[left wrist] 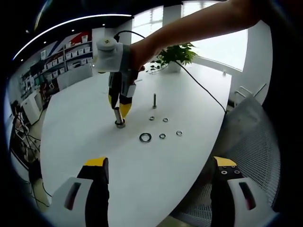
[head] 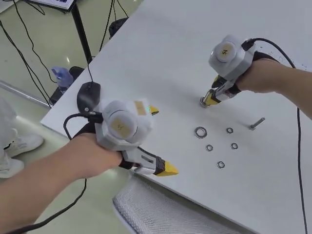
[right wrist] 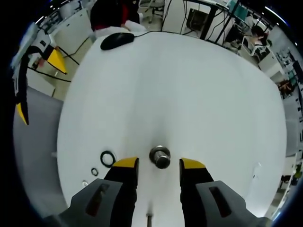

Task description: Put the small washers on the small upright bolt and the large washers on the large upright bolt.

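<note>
The large upright bolt (right wrist: 160, 157) stands on the white table (head: 161, 58), between the jaws of my right gripper (right wrist: 158, 165). That gripper is open, with a gap showing on each side of the bolt. In the head view the right gripper (head: 210, 100) points down at the large bolt (head: 204, 101). One large washer (head: 201, 132) lies flat nearby, with several small washers (head: 221, 165) scattered beside it. The small bolt (left wrist: 154, 100) stands upright beyond them. My left gripper (head: 161, 140) hovers open and empty over the table's near edge.
A black mouse (head: 88, 95) with its cable lies at the table's left corner. A grey mesh chair (head: 146, 209) sits under the near edge. Cables and a bottle (head: 62, 77) are on the floor to the left.
</note>
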